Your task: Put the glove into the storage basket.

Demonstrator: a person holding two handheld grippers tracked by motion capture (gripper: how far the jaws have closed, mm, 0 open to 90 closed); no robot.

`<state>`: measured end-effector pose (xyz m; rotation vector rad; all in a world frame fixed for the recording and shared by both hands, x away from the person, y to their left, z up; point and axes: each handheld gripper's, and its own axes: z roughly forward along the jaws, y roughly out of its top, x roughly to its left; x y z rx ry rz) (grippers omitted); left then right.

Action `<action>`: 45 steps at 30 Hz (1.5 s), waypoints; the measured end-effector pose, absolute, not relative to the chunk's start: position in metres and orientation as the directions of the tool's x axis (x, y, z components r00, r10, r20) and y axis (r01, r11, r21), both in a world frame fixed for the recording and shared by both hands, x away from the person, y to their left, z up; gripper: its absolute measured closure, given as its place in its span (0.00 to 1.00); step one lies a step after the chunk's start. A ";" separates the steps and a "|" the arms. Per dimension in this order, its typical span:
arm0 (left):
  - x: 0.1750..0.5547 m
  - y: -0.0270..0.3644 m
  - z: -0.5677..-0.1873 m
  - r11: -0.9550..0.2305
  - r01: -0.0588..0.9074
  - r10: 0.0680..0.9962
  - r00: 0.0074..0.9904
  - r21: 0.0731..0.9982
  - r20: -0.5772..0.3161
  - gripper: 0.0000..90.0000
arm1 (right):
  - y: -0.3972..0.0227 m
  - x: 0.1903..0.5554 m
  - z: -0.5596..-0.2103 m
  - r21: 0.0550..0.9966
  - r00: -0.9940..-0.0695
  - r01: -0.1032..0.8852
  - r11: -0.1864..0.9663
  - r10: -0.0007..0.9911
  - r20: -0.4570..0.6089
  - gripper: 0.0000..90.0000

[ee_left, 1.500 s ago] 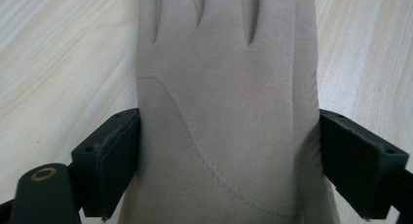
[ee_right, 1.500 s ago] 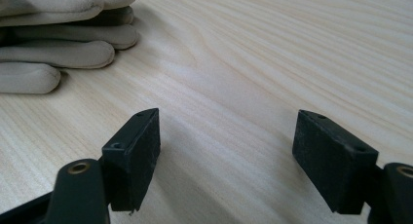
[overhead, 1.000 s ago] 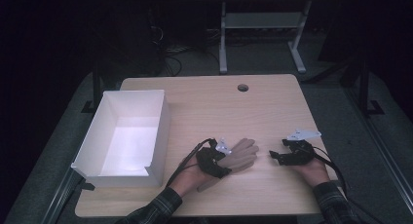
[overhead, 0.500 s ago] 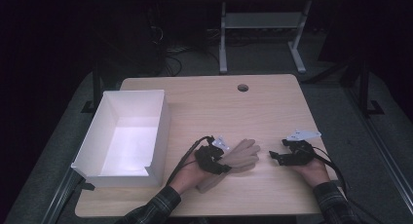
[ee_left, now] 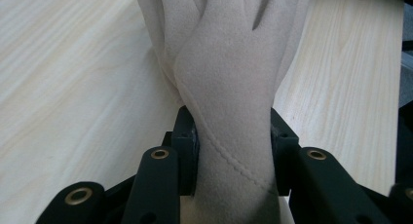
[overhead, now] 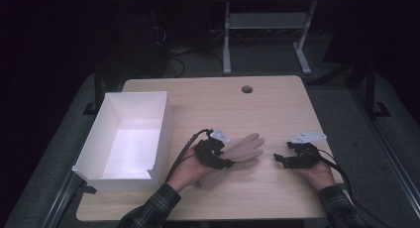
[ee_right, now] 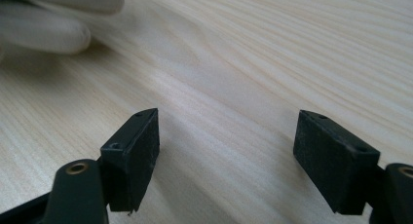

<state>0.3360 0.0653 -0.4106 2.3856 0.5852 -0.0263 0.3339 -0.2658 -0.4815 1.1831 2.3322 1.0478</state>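
The beige glove is clamped at its cuff in the left tongs, just closed on it; its long axis points right. The box lies left. The right tongs stand open, empty, on the worktop.

White box on wooden table, left side; round hole.

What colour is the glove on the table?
Beige, the glove; clearest in the left gripper view.
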 end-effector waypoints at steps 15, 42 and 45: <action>0.346 0.078 -0.357 -0.619 0.444 0.443 0.879 0.648 -0.179 0.72 | -0.266 0.334 -0.482 0.734 -0.604 0.559 0.386 0.796 0.041 0.27; 0.359 0.169 -0.295 -0.501 0.497 0.593 0.793 0.708 -0.137 0.72 | -0.266 0.334 -0.482 0.734 -0.604 0.559 0.386 0.796 0.041 0.27; 0.360 0.184 -0.294 -0.485 0.508 0.617 0.776 0.712 -0.133 0.72 | -0.265 0.334 -0.482 0.734 -0.603 0.559 0.385 0.797 0.042 0.27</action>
